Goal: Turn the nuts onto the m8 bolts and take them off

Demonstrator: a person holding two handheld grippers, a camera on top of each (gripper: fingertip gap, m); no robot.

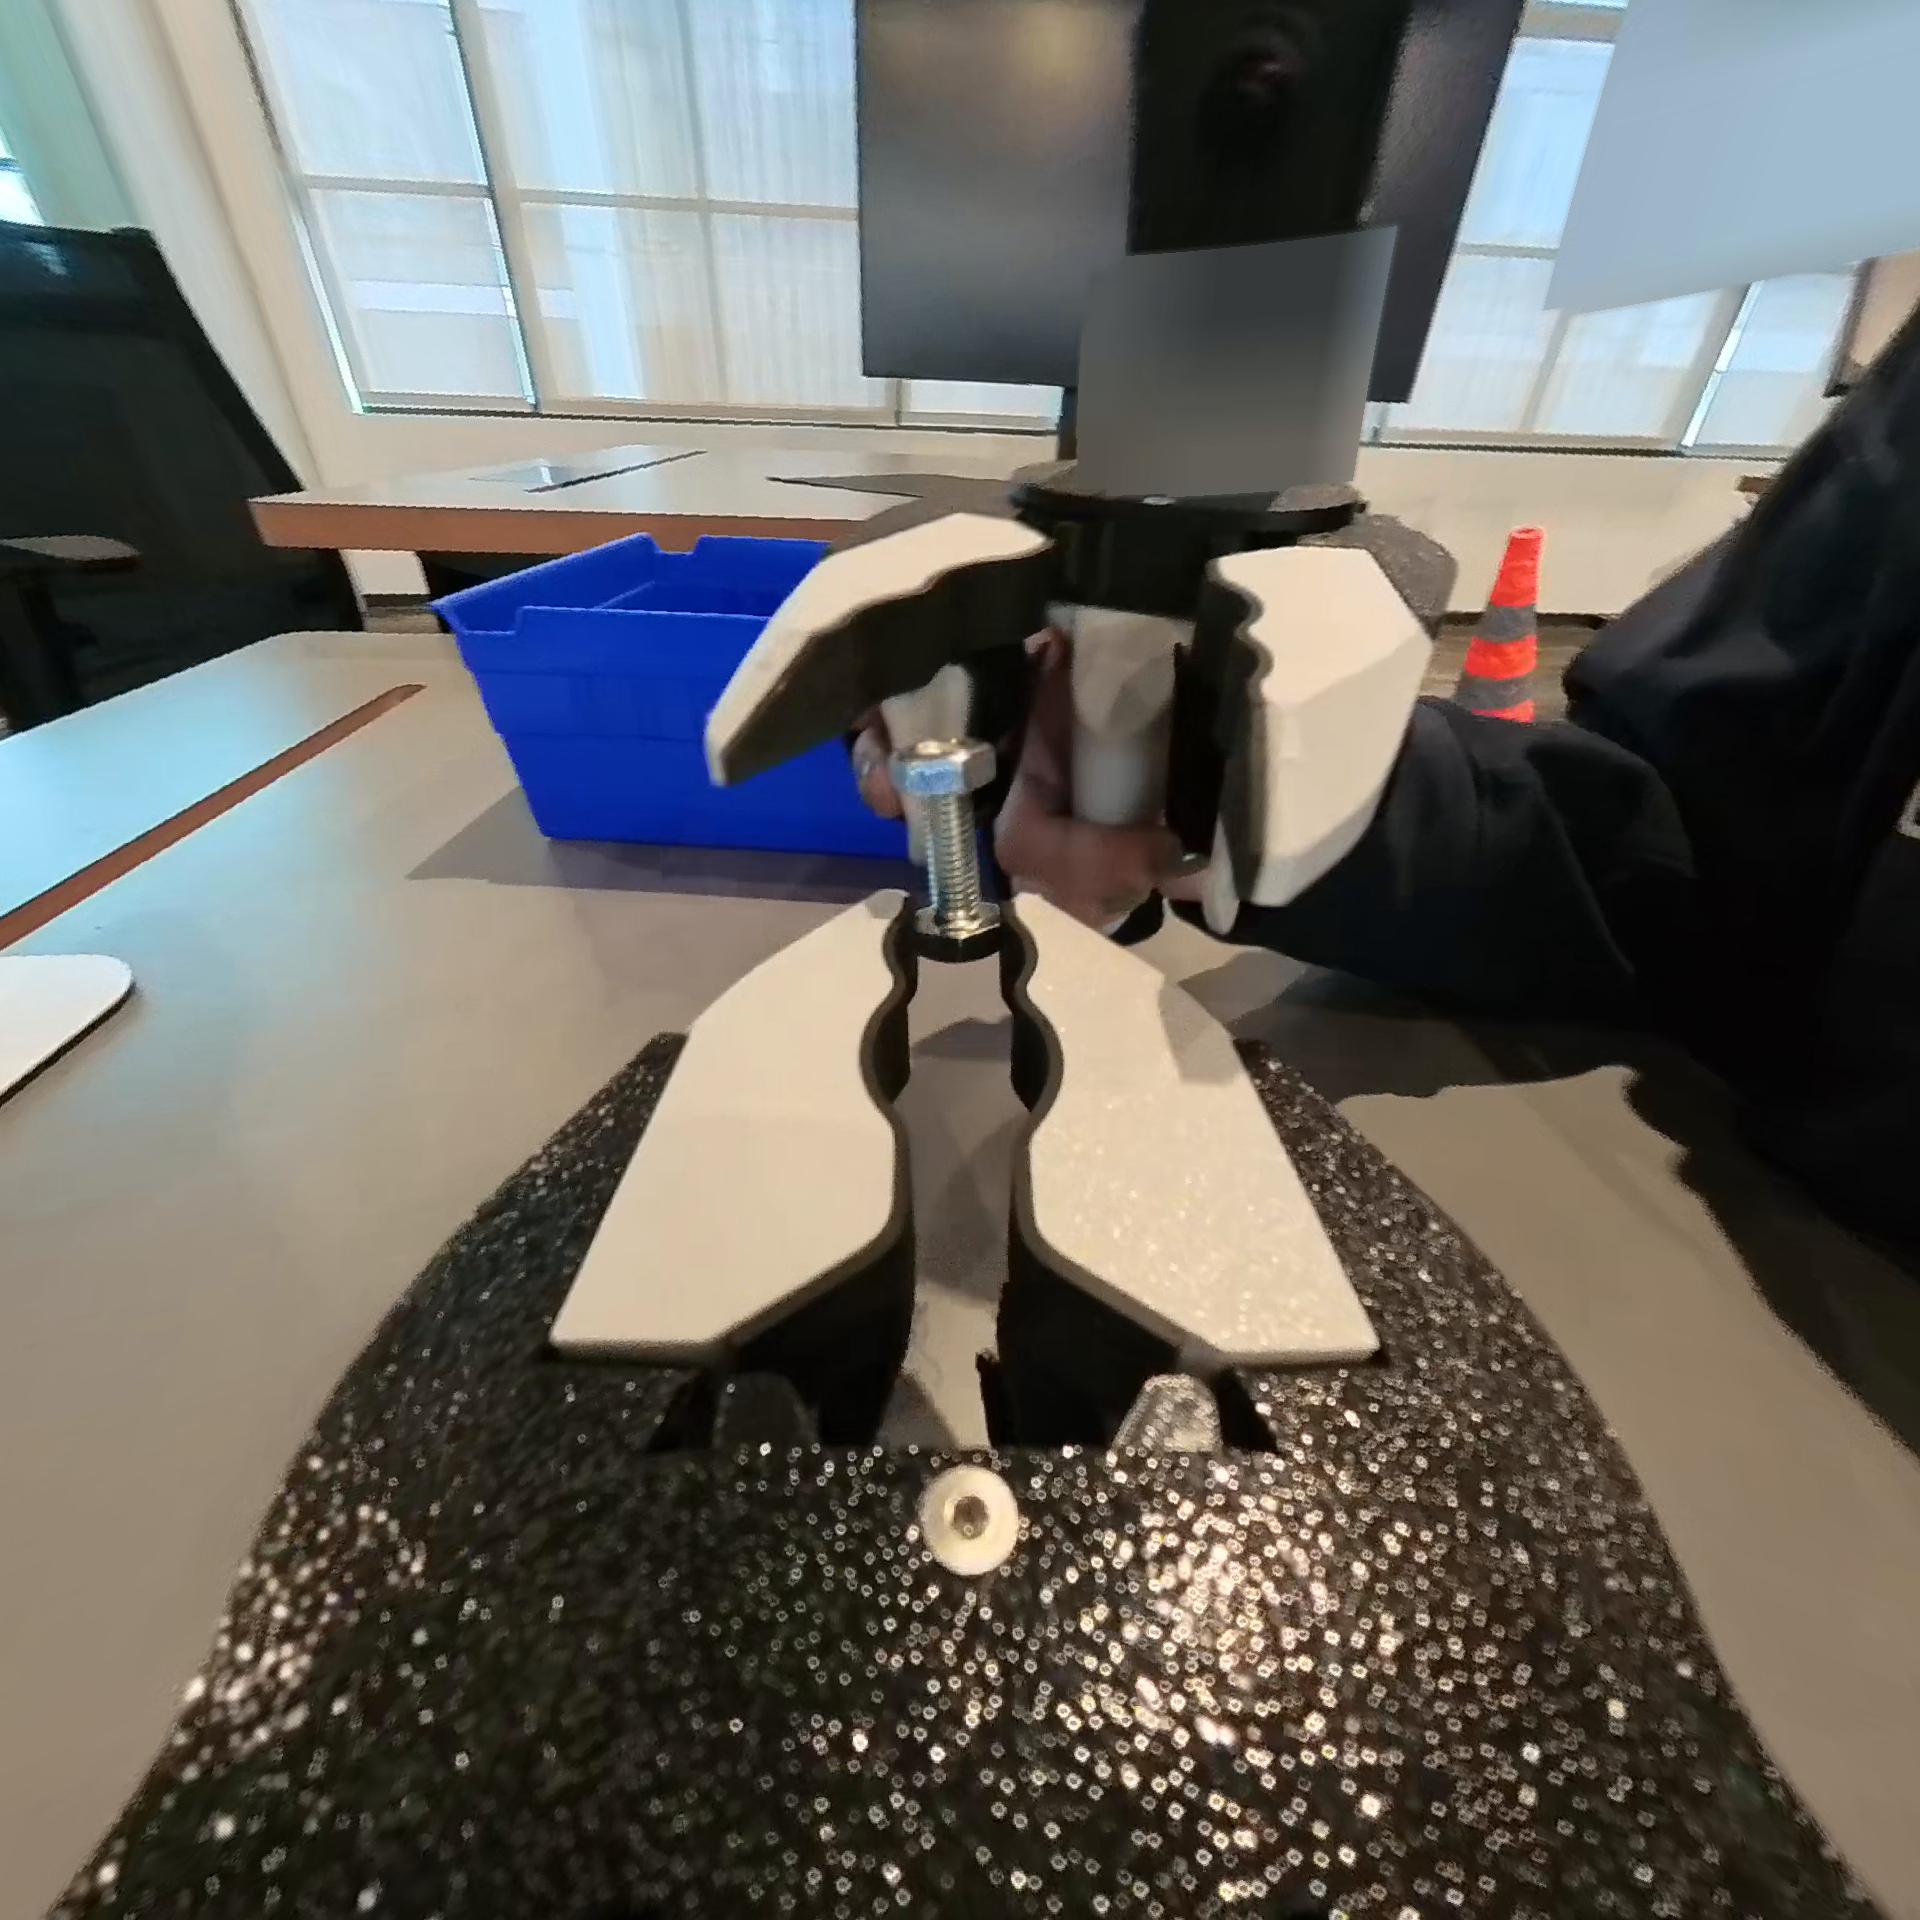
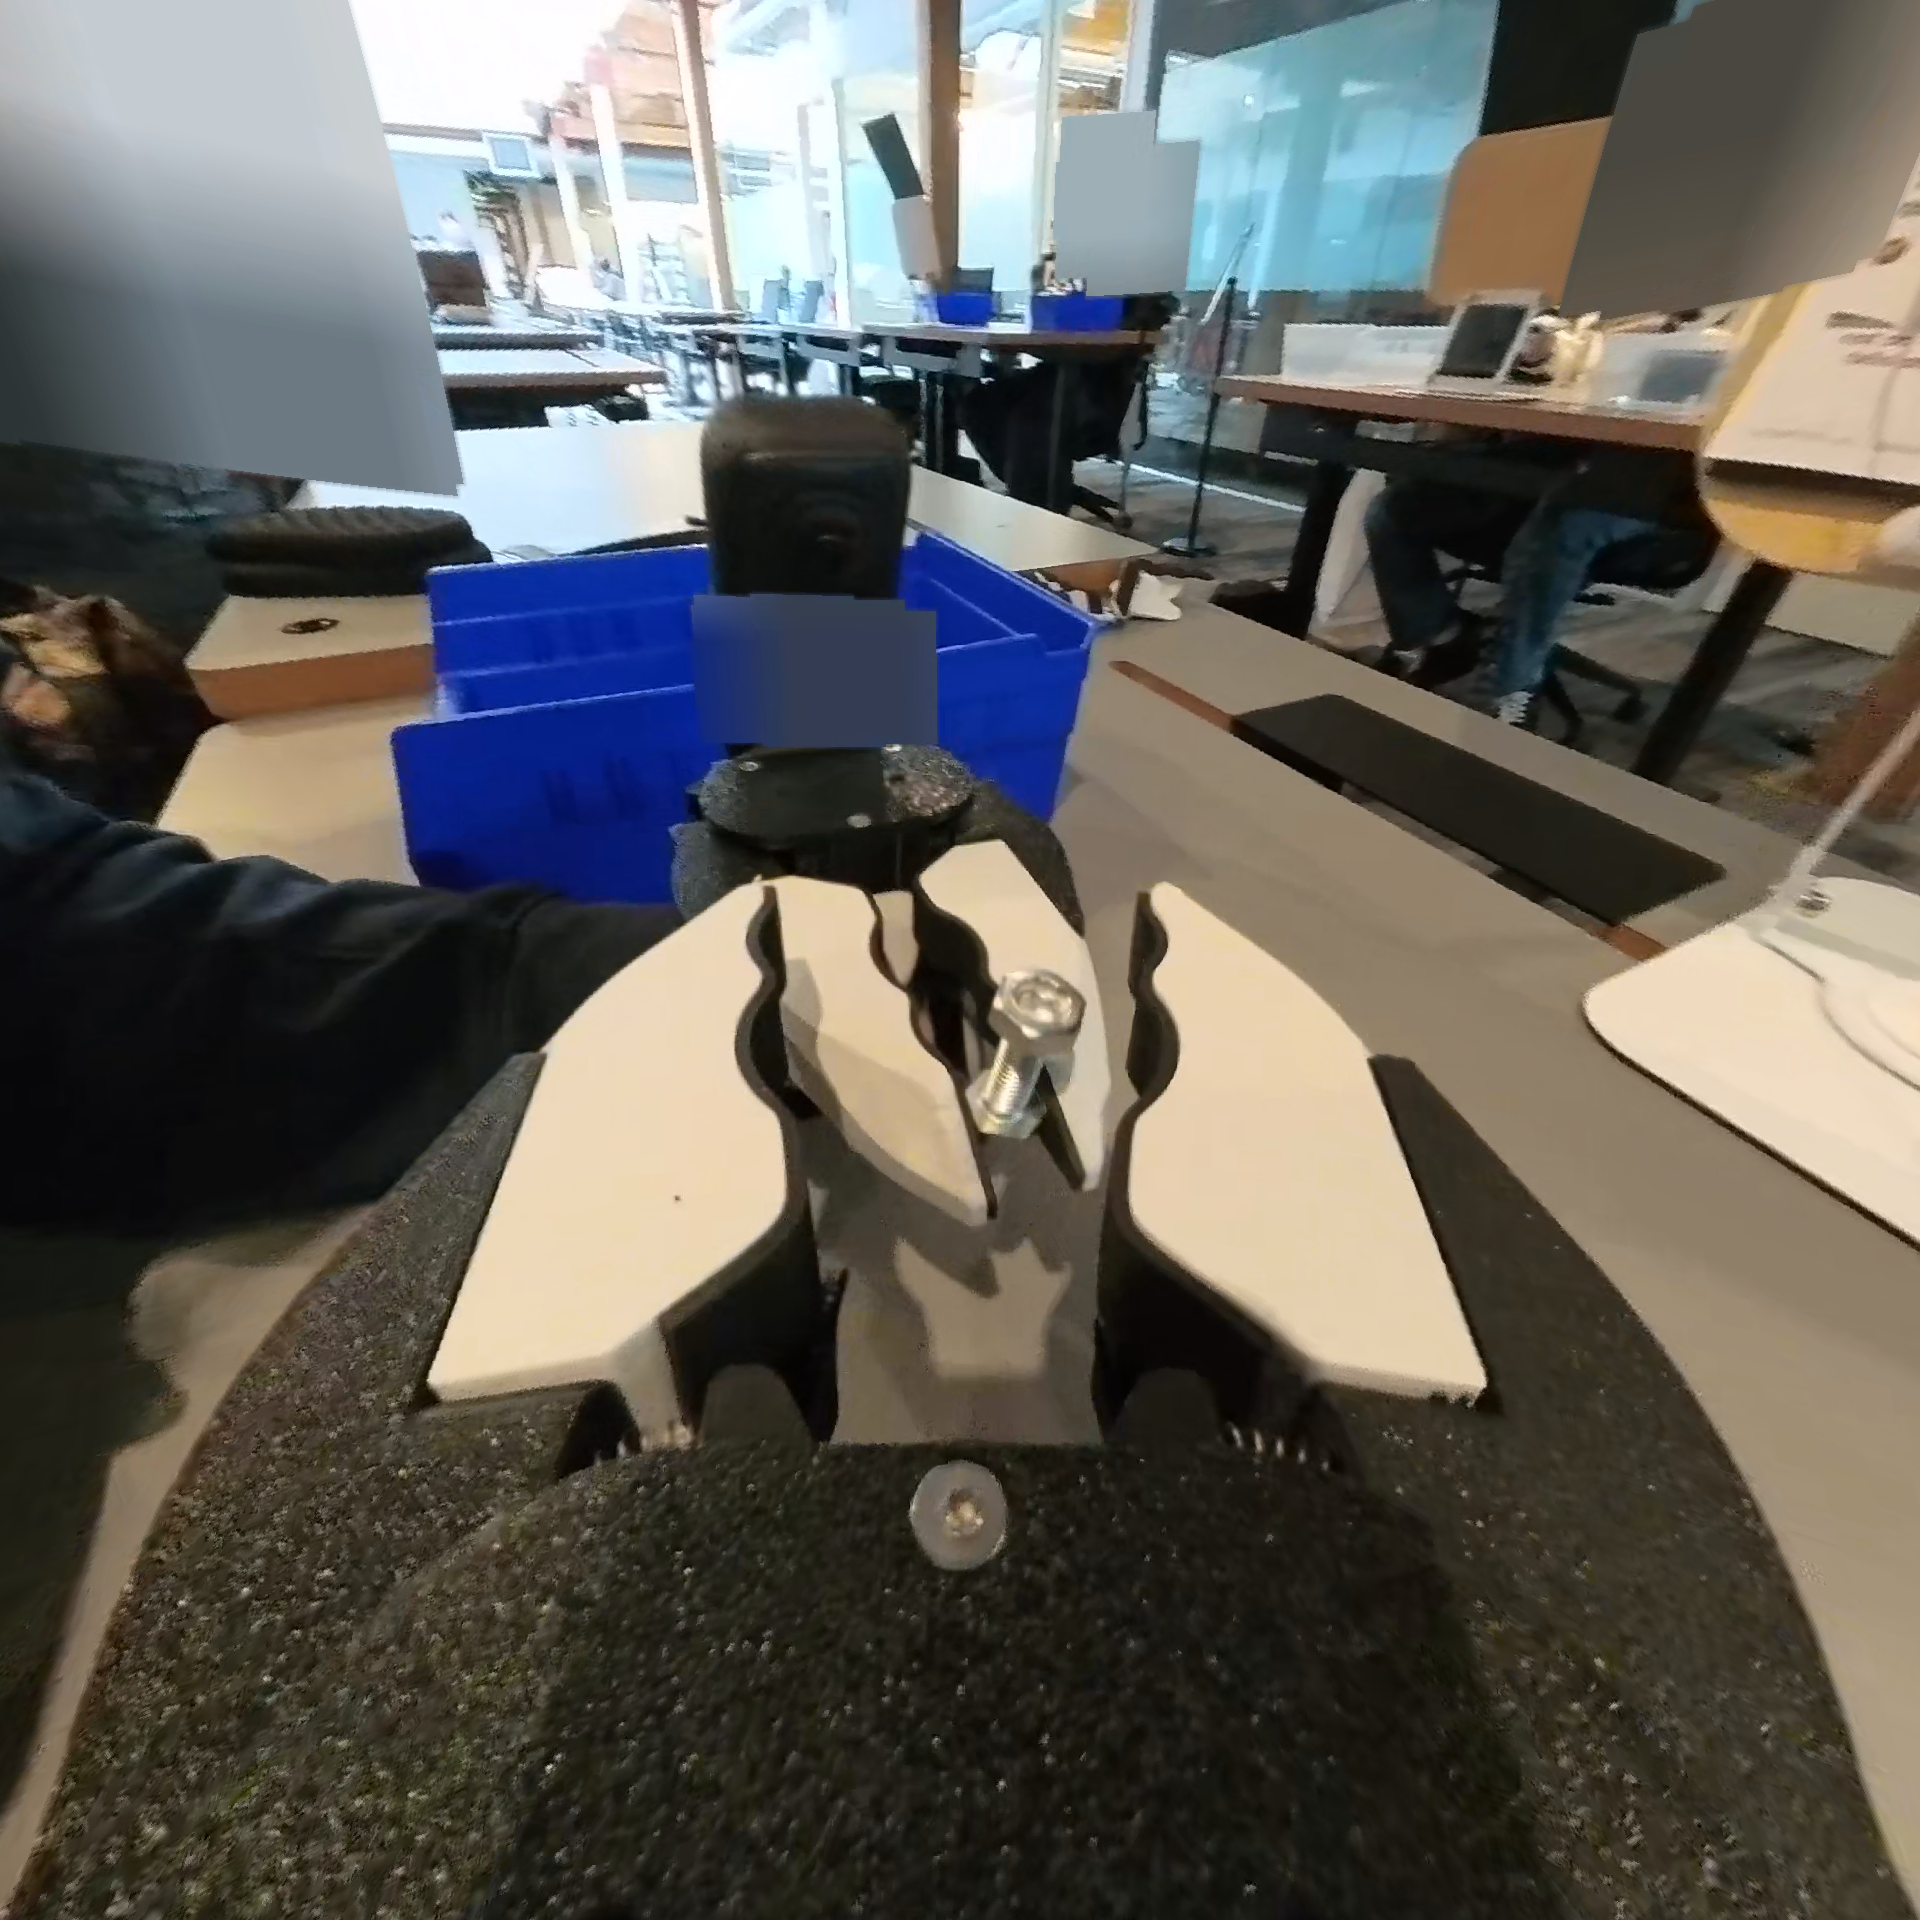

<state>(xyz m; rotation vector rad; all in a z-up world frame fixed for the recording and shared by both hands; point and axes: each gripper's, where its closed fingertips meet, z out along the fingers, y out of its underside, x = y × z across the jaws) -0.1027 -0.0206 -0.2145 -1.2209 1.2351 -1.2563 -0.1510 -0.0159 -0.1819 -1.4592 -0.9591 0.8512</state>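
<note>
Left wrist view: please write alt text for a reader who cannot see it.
The left gripper clamps the nut at the lower end of an upright silver bolt above a grey table. The right gripper hangs open above it, before a blue bin.

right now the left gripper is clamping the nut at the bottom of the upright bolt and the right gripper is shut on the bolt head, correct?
Not quite. The right gripper is open, its fingers spread wide and clear of the bolt head, as both wrist views show. The left gripper does clamp the nut at the upright bolt's bottom.
</note>
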